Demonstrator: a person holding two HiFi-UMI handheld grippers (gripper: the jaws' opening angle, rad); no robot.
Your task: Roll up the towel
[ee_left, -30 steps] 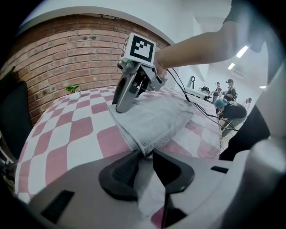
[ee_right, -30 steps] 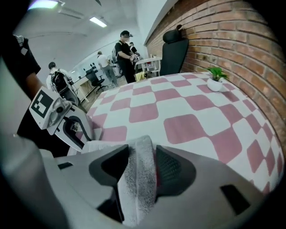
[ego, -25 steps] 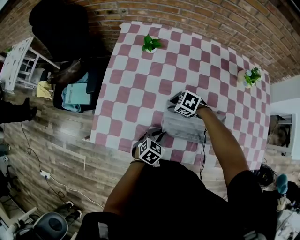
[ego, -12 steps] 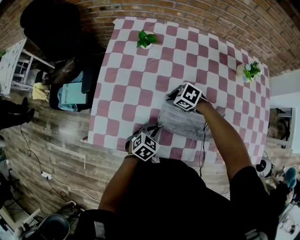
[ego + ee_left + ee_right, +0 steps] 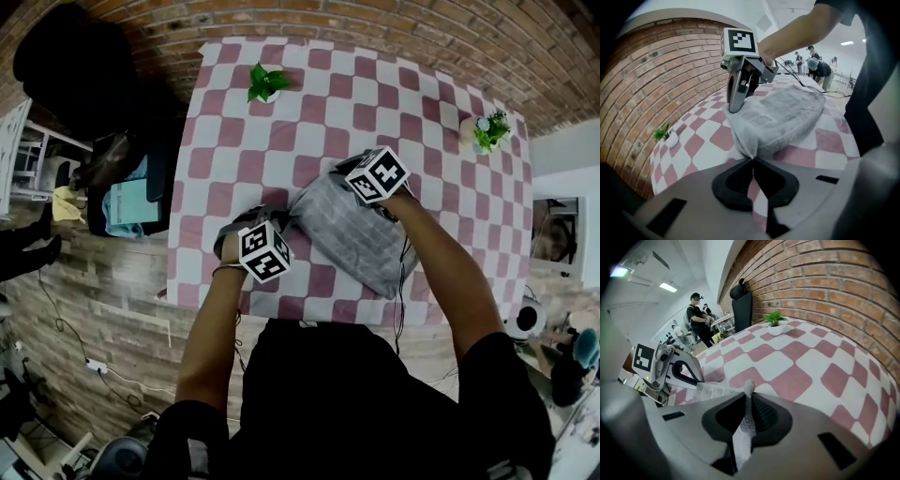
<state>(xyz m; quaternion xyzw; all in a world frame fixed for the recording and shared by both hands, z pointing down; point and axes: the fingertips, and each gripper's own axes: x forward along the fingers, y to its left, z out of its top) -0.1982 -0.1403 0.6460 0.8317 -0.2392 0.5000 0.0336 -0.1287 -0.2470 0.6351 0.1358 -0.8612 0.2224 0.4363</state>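
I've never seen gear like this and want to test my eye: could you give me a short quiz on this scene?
1. True or false: the left gripper has its jaws shut on the grey towel.
2. The tablecloth is: A striped, B pink-and-white checked, C plain.
3. How many potted plants stand on it?
Key: 1 true; 2 B; 3 two.

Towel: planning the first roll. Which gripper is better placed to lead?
Left, probably. The left gripper pinches a towel corner with the bulk ahead; the right gripper, whose jaws have just been closing on another corner, faces bare tablecloth.
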